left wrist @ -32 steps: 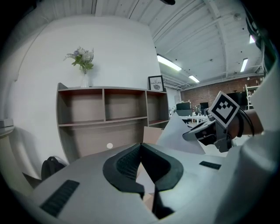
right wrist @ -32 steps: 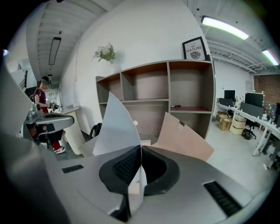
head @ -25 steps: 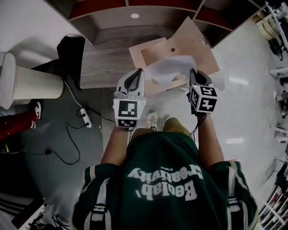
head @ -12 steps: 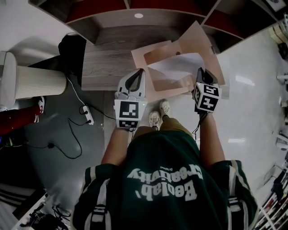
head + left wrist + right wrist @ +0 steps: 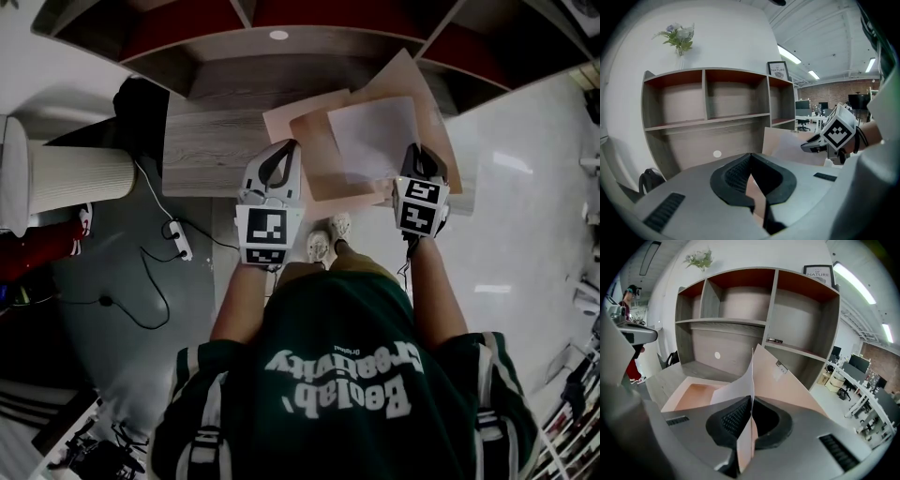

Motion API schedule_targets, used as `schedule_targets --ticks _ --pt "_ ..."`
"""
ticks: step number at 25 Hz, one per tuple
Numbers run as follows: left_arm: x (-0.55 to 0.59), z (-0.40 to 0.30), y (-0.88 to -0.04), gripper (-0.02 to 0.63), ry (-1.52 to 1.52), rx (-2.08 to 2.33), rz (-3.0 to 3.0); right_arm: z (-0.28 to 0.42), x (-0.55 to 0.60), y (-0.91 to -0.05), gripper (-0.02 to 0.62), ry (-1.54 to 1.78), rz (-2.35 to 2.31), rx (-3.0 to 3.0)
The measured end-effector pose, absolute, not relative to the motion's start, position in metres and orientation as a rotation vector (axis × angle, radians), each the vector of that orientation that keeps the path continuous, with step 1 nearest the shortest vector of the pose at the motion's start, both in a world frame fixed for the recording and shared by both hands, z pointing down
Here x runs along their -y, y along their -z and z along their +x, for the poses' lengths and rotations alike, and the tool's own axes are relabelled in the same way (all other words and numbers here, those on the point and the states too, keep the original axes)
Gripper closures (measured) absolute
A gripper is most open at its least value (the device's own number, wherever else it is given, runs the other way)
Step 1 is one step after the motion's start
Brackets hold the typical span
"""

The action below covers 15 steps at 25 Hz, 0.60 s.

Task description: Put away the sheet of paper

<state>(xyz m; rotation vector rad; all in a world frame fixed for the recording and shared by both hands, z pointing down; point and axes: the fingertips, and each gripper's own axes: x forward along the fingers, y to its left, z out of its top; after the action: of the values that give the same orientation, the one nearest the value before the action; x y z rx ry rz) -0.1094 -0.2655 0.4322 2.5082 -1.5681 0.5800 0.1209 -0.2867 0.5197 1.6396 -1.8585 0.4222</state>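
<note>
A white sheet of paper (image 5: 373,139) lies inside an open peach folder (image 5: 309,141) held over the grey desk (image 5: 202,141). My left gripper (image 5: 281,155) is shut on the folder's left flap; in the left gripper view a peach edge (image 5: 755,199) shows between its pads. My right gripper (image 5: 418,156) pinches the folder's right side. In the right gripper view the paper (image 5: 740,387) and the peach folder cover (image 5: 776,373) both run between its shut jaws. The right gripper (image 5: 820,143) also shows in the left gripper view, beside the folder (image 5: 780,143).
A grey shelf unit (image 5: 281,56) with red-backed compartments (image 5: 736,301) stands behind the desk. A black bag (image 5: 141,103) sits at the desk's left, near a white ribbed cylinder (image 5: 66,178). Cables and a power strip (image 5: 173,239) lie on the floor.
Both grippers have moved toward the shelf with the folder. The paper, bowed up between them a second ago, now lies flat in the folder, and the folder flaps have spread wider.
</note>
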Motion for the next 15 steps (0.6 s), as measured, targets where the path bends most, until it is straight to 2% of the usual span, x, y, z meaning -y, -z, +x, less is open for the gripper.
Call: schedule_targets --ticks 15 --pt "0.297 -0.076 -0.441 0.588 -0.588 1.55 2.504 0.145 0.312 -0.527 0.561 -0.353 1.629 1.881"
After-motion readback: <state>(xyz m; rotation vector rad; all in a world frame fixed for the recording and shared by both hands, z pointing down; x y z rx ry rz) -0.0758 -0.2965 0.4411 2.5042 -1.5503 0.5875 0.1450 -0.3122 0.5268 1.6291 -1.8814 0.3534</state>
